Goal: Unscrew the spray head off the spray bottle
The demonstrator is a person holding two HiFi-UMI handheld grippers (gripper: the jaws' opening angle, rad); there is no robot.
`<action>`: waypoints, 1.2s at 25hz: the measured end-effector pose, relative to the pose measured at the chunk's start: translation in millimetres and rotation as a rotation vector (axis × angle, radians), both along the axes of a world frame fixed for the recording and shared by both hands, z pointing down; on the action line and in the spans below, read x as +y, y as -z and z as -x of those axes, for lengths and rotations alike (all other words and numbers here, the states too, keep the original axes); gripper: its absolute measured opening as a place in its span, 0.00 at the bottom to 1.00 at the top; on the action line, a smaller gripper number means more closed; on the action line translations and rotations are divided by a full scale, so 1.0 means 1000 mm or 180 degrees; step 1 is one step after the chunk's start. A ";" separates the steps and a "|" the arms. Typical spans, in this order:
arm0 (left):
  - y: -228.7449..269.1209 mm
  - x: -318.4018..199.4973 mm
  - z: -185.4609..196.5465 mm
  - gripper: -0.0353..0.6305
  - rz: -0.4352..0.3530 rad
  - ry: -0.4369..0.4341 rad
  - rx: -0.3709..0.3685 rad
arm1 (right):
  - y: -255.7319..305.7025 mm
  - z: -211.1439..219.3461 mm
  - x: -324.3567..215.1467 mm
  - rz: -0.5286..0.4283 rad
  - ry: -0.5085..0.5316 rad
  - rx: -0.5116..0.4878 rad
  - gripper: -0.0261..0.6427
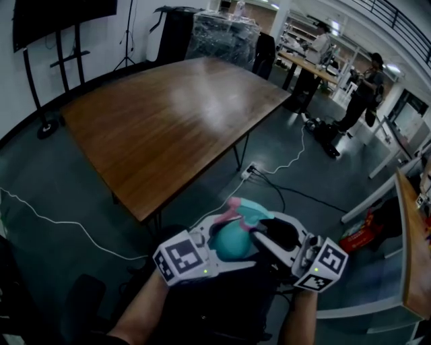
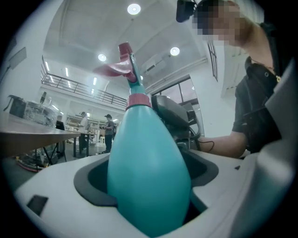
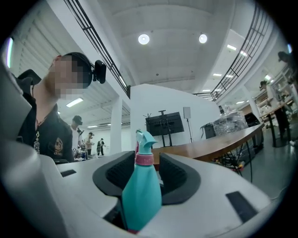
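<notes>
A long brown wooden table (image 1: 168, 121) on thin black legs stands on a dark grey-green floor (image 1: 81, 182), its glossy top catching the ceiling light. A white cable (image 1: 60, 217) trails across the floor to a white power strip (image 1: 248, 172) near the table's corner. At the far wall there is a black screen on a stand (image 1: 60, 17) and a stack wrapped in clear plastic (image 1: 222, 34). Other people (image 1: 363, 87) stand among white desks further off. Round ceiling lamps (image 3: 144, 39) shine overhead, with a railed balcony (image 2: 79, 88) along the upper wall.

In front of the table's near edge, above the person's lap, the teal plastic spray bottle (image 1: 232, 241) is held in the air. The left gripper (image 2: 146, 176) is clamped round its fat body. The right gripper (image 3: 148, 174) has its jaws spread wide to either side of the bottle's pink collar (image 3: 144, 159), the pads not pressing on it. The teal spray head with its pink trigger (image 2: 130, 60) sits on the bottle.

The only print up close is the black-and-white square patterns on the marker cubes (image 1: 182, 259). A pale emblem on the person's dark shirt (image 3: 56, 146) is too small to read.
</notes>
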State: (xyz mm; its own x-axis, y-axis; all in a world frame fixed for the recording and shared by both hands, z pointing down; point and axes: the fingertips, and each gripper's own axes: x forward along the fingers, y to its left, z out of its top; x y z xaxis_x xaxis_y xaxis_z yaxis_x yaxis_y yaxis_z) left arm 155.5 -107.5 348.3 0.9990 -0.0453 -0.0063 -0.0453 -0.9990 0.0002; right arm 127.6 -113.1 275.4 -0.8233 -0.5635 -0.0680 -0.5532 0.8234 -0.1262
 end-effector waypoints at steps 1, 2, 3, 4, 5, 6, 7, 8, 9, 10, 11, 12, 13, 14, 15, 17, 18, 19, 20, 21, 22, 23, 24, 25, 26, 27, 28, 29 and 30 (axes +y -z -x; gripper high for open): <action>-0.001 -0.004 0.000 0.70 -0.0008 0.0093 -0.0020 | 0.001 0.000 -0.001 0.0001 -0.0057 0.0013 0.29; -0.003 -0.009 0.000 0.70 -0.0017 0.0192 -0.0047 | 0.002 -0.001 -0.002 0.0007 -0.0114 0.0005 0.29; -0.004 -0.014 0.000 0.70 -0.0023 0.0297 -0.0076 | 0.003 -0.003 -0.003 0.0022 -0.0187 -0.0015 0.29; -0.005 -0.020 0.000 0.70 -0.0024 0.0408 -0.0103 | 0.004 -0.005 -0.006 0.0050 -0.0281 -0.0031 0.29; -0.006 -0.026 0.000 0.70 -0.0024 0.0526 -0.0128 | 0.004 -0.007 -0.010 0.0089 -0.0394 -0.0041 0.29; -0.007 -0.032 0.001 0.70 -0.0024 0.0649 -0.0154 | 0.003 -0.009 -0.014 0.0136 -0.0515 -0.0048 0.29; -0.009 -0.038 0.002 0.70 -0.0024 0.0768 -0.0182 | 0.002 -0.009 -0.019 0.0186 -0.0633 -0.0060 0.29; -0.010 -0.043 0.004 0.70 -0.0026 0.0874 -0.0212 | 0.001 -0.009 -0.022 0.0234 -0.0740 -0.0076 0.29; -0.012 -0.047 0.005 0.70 -0.0030 0.0959 -0.0242 | 0.000 -0.008 -0.025 0.0272 -0.0838 -0.0085 0.29; -0.014 -0.049 0.006 0.70 -0.0036 0.1022 -0.0268 | -0.002 -0.005 -0.027 0.0292 -0.0931 -0.0073 0.29; -0.015 -0.051 0.007 0.70 -0.0045 0.1067 -0.0292 | -0.004 -0.002 -0.029 0.0297 -0.1023 -0.0030 0.29; -0.016 -0.052 0.008 0.70 -0.0058 0.1098 -0.0314 | -0.006 0.001 -0.031 0.0292 -0.1115 0.0037 0.29; -0.017 -0.052 0.008 0.70 -0.0070 0.1119 -0.0333 | -0.008 0.004 -0.033 0.0286 -0.1202 0.0112 0.29; -0.018 -0.052 0.008 0.70 -0.0080 0.1131 -0.0347 | -0.011 0.006 -0.035 0.0285 -0.1275 0.0178 0.29; -0.018 -0.051 0.007 0.70 -0.0088 0.1134 -0.0354 | -0.012 0.009 -0.036 0.0291 -0.1324 0.0220 0.29; -0.017 -0.050 0.006 0.70 -0.0104 0.1118 -0.0357 | -0.014 0.011 -0.038 0.0314 -0.1352 0.0242 0.29; -0.017 -0.049 0.005 0.70 -0.0112 0.1101 -0.0358 | -0.014 0.011 -0.038 0.0320 -0.1350 0.0239 0.29; -0.017 -0.048 0.005 0.70 -0.0120 0.1079 -0.0358 | -0.014 0.011 -0.039 0.0320 -0.1345 0.0237 0.28; -0.016 -0.048 0.004 0.70 -0.0126 0.1052 -0.0358 | -0.013 0.010 -0.039 0.0318 -0.1329 0.0238 0.26; -0.016 -0.046 0.004 0.70 -0.0128 0.1017 -0.0355 | -0.013 0.010 -0.038 0.0314 -0.1298 0.0242 0.26; -0.015 -0.045 0.003 0.70 -0.0126 0.0968 -0.0347 | -0.013 0.010 -0.037 0.0312 -0.1253 0.0250 0.25; -0.015 -0.042 0.003 0.70 -0.0117 0.0900 -0.0335 | -0.012 0.010 -0.036 0.0308 -0.1195 0.0262 0.25; -0.014 -0.039 0.002 0.70 -0.0100 0.0811 -0.0316 | -0.012 0.010 -0.034 0.0303 -0.1125 0.0277 0.25; -0.013 -0.035 0.001 0.70 -0.0081 0.0706 -0.0293 | -0.011 0.010 -0.032 0.0297 -0.1042 0.0289 0.25; -0.012 -0.030 0.001 0.70 -0.0067 0.0599 -0.0269 | -0.010 0.011 -0.029 0.0288 -0.0949 0.0296 0.25; -0.010 -0.026 0.000 0.70 -0.0065 0.0500 -0.0252 | -0.009 0.011 -0.026 0.0279 -0.0847 0.0297 0.25; -0.009 -0.022 0.000 0.70 -0.0075 0.0412 -0.0242 | -0.008 0.011 -0.023 0.0270 -0.0740 0.0293 0.25; -0.008 -0.018 0.000 0.70 -0.0089 0.0330 -0.0238 | -0.007 0.011 -0.021 0.0265 -0.0630 0.0282 0.25; -0.007 -0.015 -0.001 0.70 -0.0103 0.0251 -0.0235 | -0.006 0.011 -0.018 0.0260 -0.0517 0.0265 0.25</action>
